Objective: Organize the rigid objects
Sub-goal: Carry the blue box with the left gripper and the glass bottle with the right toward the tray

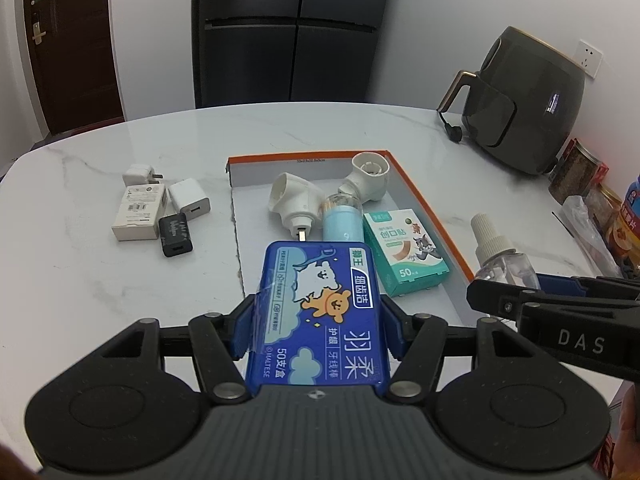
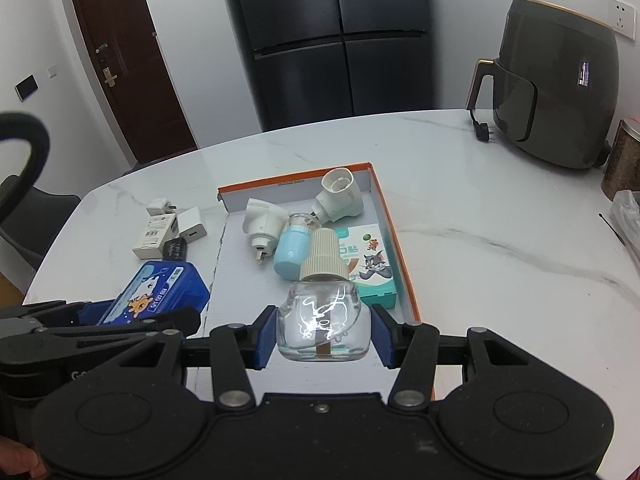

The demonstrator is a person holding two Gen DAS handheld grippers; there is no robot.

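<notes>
We judge the sorting partly done. The orange-edged tray [image 2: 394, 232] ahead of both tools already holds two white plug-in heaters [image 1: 294, 204], a pale blue toothpick jar [image 1: 342, 222] and a teal plaster box [image 1: 404, 250]. Left of the tray, ahead and to the left of our left tool [image 1: 316, 322], four chargers [image 1: 160, 210] sit in a tight cluster on the table [image 1: 100, 280]; whether they count as sorted or still wait for a place, we cannot tell.

Two things are in hand. Our left tool is clamped on the blue floss-pick box [image 1: 320, 312], its blue pads pressing the long sides, the box pointing forward at the tray's near end. Our right tool [image 2: 323, 338] grips the clear glass refill bottle [image 2: 323, 320] by its body, ribbed cap pointing away from us, over the tray's near right part. Both tools are held level and side by side, the left one just outside the tray's left wall. What seems left is setting both down in the tray.
</notes>
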